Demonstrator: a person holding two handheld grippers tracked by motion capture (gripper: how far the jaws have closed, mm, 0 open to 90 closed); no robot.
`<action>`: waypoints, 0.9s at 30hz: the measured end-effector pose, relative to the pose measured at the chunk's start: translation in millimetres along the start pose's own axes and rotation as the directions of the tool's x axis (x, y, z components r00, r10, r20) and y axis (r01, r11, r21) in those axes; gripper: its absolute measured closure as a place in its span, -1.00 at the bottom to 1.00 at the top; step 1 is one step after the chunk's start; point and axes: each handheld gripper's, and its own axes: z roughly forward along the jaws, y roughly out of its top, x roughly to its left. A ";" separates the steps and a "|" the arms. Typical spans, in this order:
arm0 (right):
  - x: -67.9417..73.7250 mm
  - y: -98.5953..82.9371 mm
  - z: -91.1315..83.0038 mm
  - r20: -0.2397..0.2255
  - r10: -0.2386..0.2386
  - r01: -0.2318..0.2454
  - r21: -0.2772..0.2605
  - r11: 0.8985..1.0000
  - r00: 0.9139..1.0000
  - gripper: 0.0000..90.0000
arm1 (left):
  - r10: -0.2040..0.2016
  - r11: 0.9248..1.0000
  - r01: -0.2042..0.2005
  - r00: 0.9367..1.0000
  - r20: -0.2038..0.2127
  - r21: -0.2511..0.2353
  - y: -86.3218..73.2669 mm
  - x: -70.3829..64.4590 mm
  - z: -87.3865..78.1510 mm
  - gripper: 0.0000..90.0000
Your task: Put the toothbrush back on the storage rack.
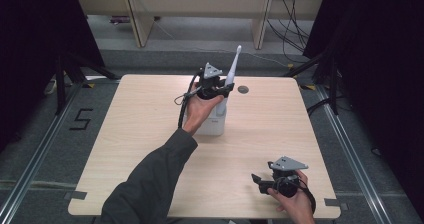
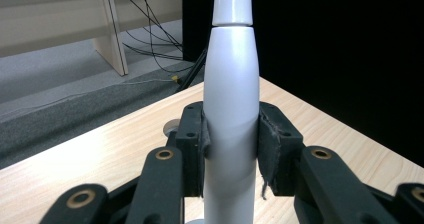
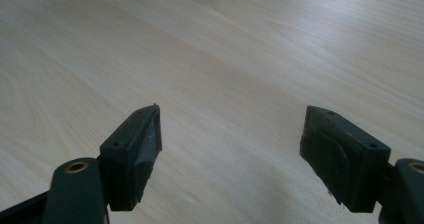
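A white electric toothbrush (image 1: 231, 74) stands upright over a white base (image 1: 212, 121) near the middle of the wooden table (image 1: 135, 134). My left gripper (image 1: 220, 89) is shut on the toothbrush's handle; in the left gripper view both black pads press the white handle (image 2: 231, 114) from either side. Whether the handle's lower end rests in the base is hidden by the hand. My right gripper (image 1: 261, 182) hovers low over the table's front right part, held in a hand. In the right gripper view it (image 3: 230, 139) is open, with bare wood between its jaws.
A small dark round disc (image 1: 243, 89) lies on the table right of the toothbrush. Beyond the table's far edge are wooden furniture legs (image 1: 141, 21) and loose cables (image 1: 295, 29) on the floor. Dark stands flank both sides of the table.
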 end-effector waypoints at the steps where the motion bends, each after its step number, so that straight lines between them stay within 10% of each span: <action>1: 0.1 -0.1 0.4 -0.001 0.001 -0.001 -0.002 1.000 1.000 -0.44 | 0.000 1.000 0.000 1.000 0.000 0.003 -1.7 0.7 0.8 0.47; 27: 1.7 -0.4 2.0 -0.010 0.006 -0.006 0.010 1.000 1.000 -0.44 | 0.025 0.995 -0.023 1.000 -0.016 0.096 -40.7 5.2 3.1 0.47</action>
